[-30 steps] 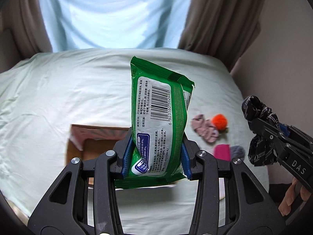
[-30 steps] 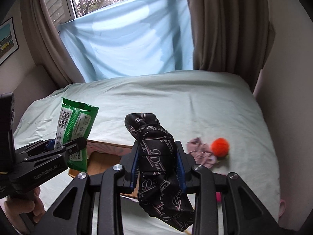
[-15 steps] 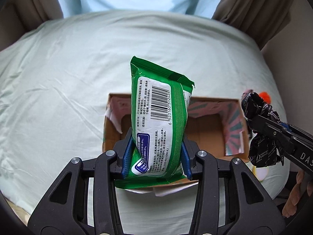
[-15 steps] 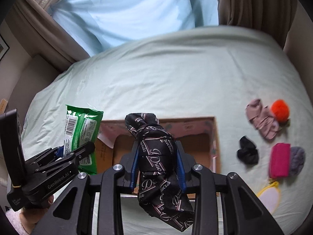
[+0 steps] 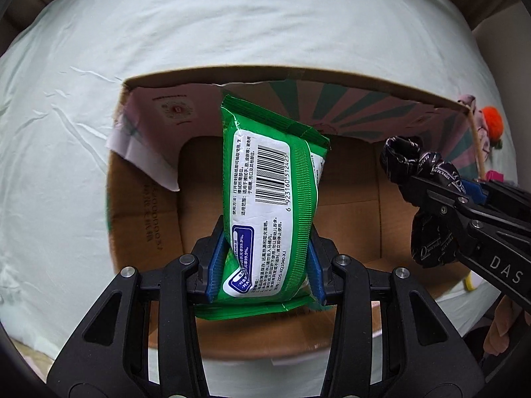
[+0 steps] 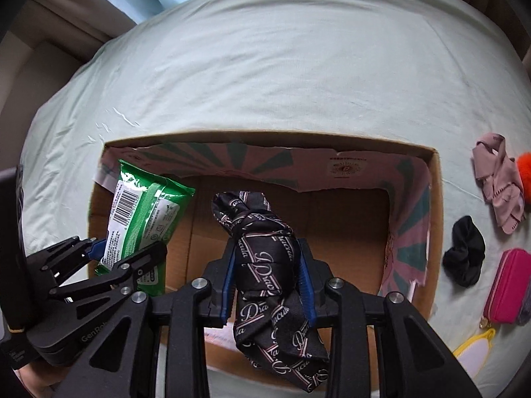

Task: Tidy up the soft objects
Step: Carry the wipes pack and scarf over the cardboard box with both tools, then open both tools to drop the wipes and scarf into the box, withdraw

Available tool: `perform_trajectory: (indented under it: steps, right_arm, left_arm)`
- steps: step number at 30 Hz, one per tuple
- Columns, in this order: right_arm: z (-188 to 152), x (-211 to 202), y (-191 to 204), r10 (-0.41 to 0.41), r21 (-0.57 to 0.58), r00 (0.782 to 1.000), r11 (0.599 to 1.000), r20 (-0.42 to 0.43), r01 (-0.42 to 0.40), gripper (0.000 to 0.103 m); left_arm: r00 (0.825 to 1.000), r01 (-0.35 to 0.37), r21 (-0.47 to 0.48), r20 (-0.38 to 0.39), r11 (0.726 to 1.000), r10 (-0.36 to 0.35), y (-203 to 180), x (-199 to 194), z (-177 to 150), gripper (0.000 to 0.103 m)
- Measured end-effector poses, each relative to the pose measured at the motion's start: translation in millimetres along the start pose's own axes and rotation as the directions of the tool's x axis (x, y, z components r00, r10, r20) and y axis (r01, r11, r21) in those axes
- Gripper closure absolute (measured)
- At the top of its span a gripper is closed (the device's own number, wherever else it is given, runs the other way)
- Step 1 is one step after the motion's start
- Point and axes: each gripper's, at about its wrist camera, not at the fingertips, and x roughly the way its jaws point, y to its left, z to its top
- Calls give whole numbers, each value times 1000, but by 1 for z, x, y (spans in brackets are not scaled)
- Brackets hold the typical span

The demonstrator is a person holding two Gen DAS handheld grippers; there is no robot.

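Note:
An open cardboard box (image 5: 142, 199) (image 6: 434, 205) lies on a pale green bed. My left gripper (image 5: 264, 267) is shut on a green wet-wipes pack (image 5: 272, 199) and holds it upright over the box's left part; the pack shows in the right wrist view (image 6: 139, 222) too. My right gripper (image 6: 267, 280) is shut on a black printed scarf (image 6: 265, 265), bundled and knotted, over the box's middle. The scarf (image 5: 411, 162) and right gripper also show at the right of the left wrist view.
Right of the box on the bed lie a pink cloth (image 6: 497, 182), an orange pompom (image 6: 524, 165), a black scrunchie (image 6: 464, 252), a pink pouch (image 6: 507, 285) and a yellow-rimmed item (image 6: 471, 348). Curtains hang beyond the bed.
Both grippers have tilted down and moved closer to the box, each still holding its item. The box now fills the middle of both views.

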Motion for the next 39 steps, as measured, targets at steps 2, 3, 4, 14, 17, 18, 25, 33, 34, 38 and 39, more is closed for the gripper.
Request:
perform_trajectory:
  steps: [2, 3, 4, 14, 17, 18, 25, 33, 34, 38, 39]
  right_arm:
    - [5, 6, 1, -14, -18, 1000, 1000, -9, 14, 73]
    - [7, 11, 2, -25, -31, 1000, 999, -16, 25, 72]
    - [10, 12, 2, -31, -35, 999, 999, -22, 30, 70]
    - [12, 9, -7, -17, -10, 999, 1000, -47, 17, 9]
    - [10, 2, -5, -28, -16, 999, 999, -29, 28, 9]
    - [8, -1, -3, -31, -20, 999, 999, -25, 31, 9]
    - [3, -30, 8, -50, -22, 999, 998, 15, 50, 9]
    - [-11, -81, 31, -62, -14, 994, 998, 95, 63, 9]
    - [-12, -89, 34, -72, -13, 991, 997, 109, 74, 9]
    - [-21, -122, 45, -80, 14, 982, 997, 170, 79, 9]
    - [-25, -136, 50, -95, 18, 975, 995, 200, 94, 9]
  left_arm:
    - [1000, -8, 16, -15, 1000, 8, -2, 9, 5, 65]
    - [1000, -1, 24, -26, 1000, 1, -3, 11, 6, 65]
    - [999, 10, 31, -34, 999, -9, -4, 12, 7, 59]
    - [1000, 6, 48, -29, 999, -4, 11, -10, -2, 0]
    - [1000, 3, 52, -27, 999, -2, 14, -15, -8, 0]
    - [1000, 0, 56, -24, 998, 1, 15, -17, -10, 0]
    - [1000, 1, 58, 22, 998, -3, 20, -38, -10, 0]
    - [993, -41, 76, 115, 996, 32, 30, -93, -22, 0]
    - [992, -33, 75, 125, 997, 23, 32, -100, -23, 0]
    - [983, -16, 41, 183, 999, 8, 43, -136, -32, 0]
    - [980, -15, 31, 201, 999, 9, 45, -146, -34, 0]
